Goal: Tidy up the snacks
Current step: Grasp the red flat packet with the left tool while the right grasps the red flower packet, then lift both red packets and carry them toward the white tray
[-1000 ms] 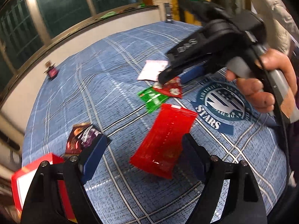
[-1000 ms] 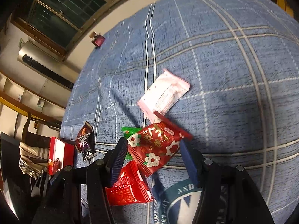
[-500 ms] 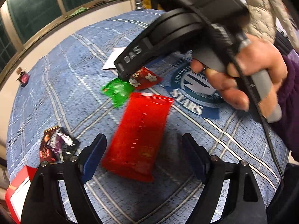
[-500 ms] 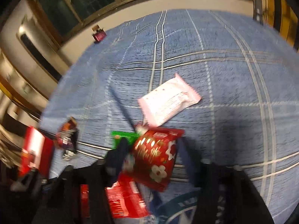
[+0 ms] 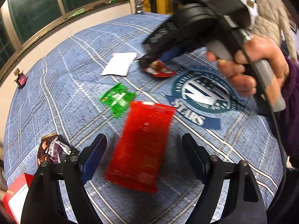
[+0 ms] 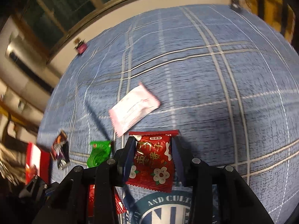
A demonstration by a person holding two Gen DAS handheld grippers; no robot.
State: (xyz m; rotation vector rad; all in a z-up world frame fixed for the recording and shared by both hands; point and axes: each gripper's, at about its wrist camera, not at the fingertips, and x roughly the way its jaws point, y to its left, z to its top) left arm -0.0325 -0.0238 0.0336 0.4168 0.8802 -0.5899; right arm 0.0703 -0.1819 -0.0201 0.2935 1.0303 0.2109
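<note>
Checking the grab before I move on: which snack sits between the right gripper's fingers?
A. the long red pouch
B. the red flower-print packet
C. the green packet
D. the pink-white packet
B: in the right wrist view the right gripper is closing, its blue pads flanking the red flower-print packet.

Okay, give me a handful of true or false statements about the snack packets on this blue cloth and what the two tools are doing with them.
1. The right tool has the flowered red packet between its closing jaws. True.
2. The left tool grips the long red packet. False: its jaws stand open on either side.
3. The green packet lies on top of the white packet. False: they lie apart.
4. The cloth bears a round emblem. True.
</note>
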